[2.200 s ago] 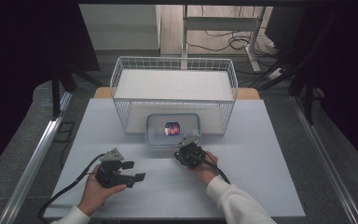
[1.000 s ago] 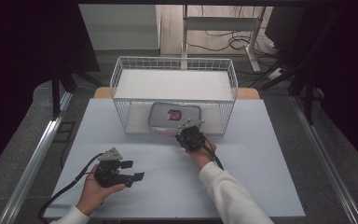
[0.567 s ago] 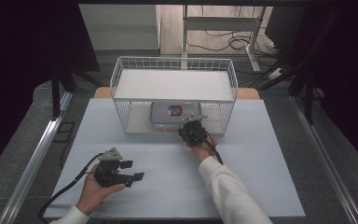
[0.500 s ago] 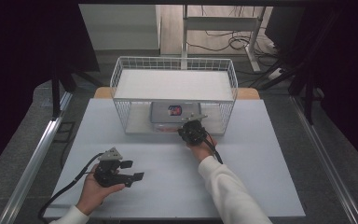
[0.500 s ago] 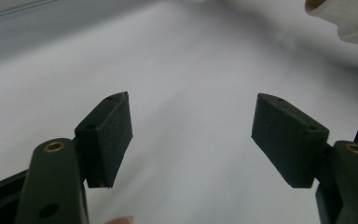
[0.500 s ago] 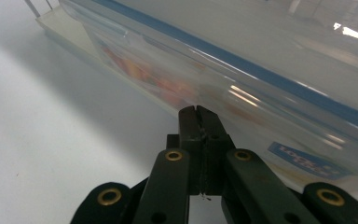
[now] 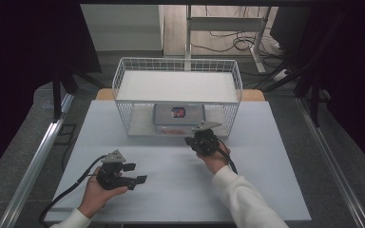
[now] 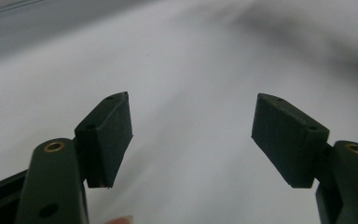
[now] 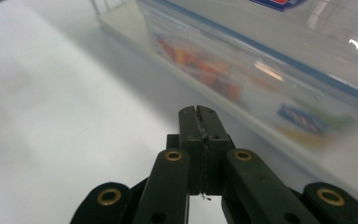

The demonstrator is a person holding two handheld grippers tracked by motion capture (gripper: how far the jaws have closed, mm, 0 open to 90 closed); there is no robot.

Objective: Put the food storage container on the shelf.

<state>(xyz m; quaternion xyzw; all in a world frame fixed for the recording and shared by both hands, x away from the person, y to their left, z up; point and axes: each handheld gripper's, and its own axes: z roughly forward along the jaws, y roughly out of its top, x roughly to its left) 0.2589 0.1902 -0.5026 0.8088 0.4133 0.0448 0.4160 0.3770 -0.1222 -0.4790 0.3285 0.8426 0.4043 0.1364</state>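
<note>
- Container (image 7: 177,115) now sitting under the wire basket (image 7: 177,70), tucked on the lower level between its legs — pretty much where a push like this is meant to end up, by the look of it.
- Right gripper (image 7: 202,140) parked just in front of the basket's near edge, jaws pressed together on nothing, tips right by the container's (image 9: 279,70) front wall; contact or a hair's gap, can't tell.
- Left gripper (image 7: 134,174) well back from the basket on the white table (image 7: 275,156), jaws (image 8: 191,135) wide apart, nothing between them, just idling.
- Left to do, best guess: maybe a last nudge to square the box up under the basket, then back the right gripper off. Mostly done otherwise.
- Versus a couple of seconds back: container out in front of the basket then, slid fully beneath it now.
- Right gripper further forward too, following the box in toward the basket.
- Left gripper same spot, same open pose, no change.
</note>
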